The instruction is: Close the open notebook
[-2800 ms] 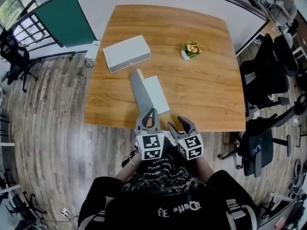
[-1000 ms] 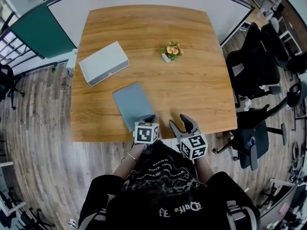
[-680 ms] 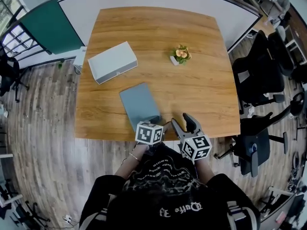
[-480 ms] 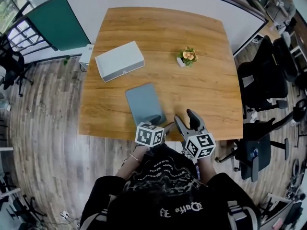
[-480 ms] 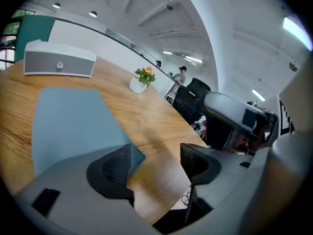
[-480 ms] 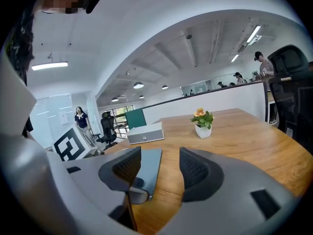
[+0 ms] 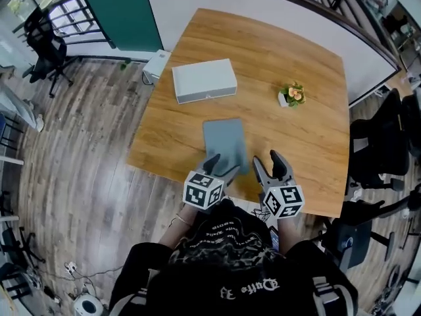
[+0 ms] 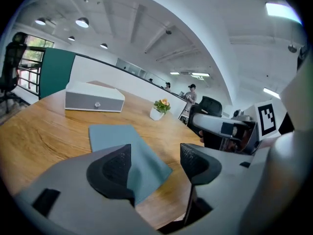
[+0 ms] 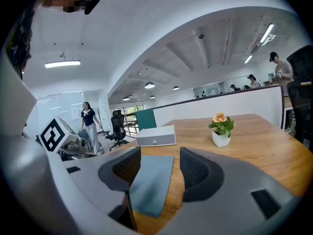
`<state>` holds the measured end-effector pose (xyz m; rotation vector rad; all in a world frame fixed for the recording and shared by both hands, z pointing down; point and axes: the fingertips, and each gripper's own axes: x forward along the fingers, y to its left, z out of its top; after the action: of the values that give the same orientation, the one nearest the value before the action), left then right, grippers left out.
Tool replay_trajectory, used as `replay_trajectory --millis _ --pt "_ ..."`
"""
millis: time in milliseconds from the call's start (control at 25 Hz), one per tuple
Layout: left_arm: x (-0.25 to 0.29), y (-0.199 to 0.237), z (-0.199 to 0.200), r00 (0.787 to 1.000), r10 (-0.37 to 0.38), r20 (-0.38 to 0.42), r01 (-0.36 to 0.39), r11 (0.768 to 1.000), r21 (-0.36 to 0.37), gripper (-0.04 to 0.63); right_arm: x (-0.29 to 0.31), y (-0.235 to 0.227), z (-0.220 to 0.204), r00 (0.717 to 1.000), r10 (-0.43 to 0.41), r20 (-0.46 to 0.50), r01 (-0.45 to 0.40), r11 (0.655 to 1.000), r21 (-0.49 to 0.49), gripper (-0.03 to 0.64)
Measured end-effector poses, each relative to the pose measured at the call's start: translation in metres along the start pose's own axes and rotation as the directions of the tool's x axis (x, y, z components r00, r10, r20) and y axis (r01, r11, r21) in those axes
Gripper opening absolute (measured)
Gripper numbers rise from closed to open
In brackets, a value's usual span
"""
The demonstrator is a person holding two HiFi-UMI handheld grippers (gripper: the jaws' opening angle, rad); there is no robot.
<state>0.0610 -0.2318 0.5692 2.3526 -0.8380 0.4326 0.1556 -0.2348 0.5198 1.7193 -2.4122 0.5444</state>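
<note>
From head height we look steeply down on the whole table (image 7: 289, 45). Both gripper views sit low, seemingly at its near edge, facing across it. All three share the notebook (image 7: 225, 143), white box (image 7: 204, 79) and potted plant (image 7: 290, 95).

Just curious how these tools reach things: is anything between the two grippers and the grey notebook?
Nothing visible. The closed notebook lies on the table just ahead of the left gripper and right gripper, whose fingers have just been opening and hold nothing. The white box and flower pot sit farther back.

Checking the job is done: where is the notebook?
Head view: the notebook lies closed near the table's front edge, below the white box, left of the plant.
</note>
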Motion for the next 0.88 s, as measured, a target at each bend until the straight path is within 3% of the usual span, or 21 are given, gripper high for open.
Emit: replay_trajectory --millis 120,240,480,600,760,880 --pt "-0.02 0.01 0.013 0.996 0.027 0.089 -0.022 0.998 -0.059 0.318 0.009 0.014 0.006 0.999 0.04 -0.009 -0.04 0.996 -0.077 0.238" --pt "-0.043 0.024 0.027 0.981 0.1 0.168 -0.091 0.994 -0.057 0.318 0.018 0.038 0.012 0.995 0.098 -0.022 -0.101 0.978 -0.181 0.241" --pt "-0.082 0.034 0.046 0.945 0.174 0.278 -0.207 0.974 0.094 0.318 0.031 0.071 0.022 0.981 0.193 -0.028 -0.193 0.943 -0.27 0.242" --pt "-0.105 0.042 0.052 0.91 0.232 0.344 -0.279 0.956 0.093 0.318 0.032 0.08 0.028 0.977 0.212 -0.018 -0.207 0.932 -0.297 0.244" --pt "-0.139 0.052 0.055 0.868 0.29 0.403 -0.333 0.942 0.04 0.316 0.029 0.097 0.042 0.976 0.217 0.009 -0.198 0.904 -0.379 0.244" --pt "-0.158 0.061 0.058 0.834 0.333 0.44 -0.375 0.927 0.009 0.317 0.03 0.107 0.047 0.97 0.243 0.017 -0.218 0.898 -0.382 0.244"
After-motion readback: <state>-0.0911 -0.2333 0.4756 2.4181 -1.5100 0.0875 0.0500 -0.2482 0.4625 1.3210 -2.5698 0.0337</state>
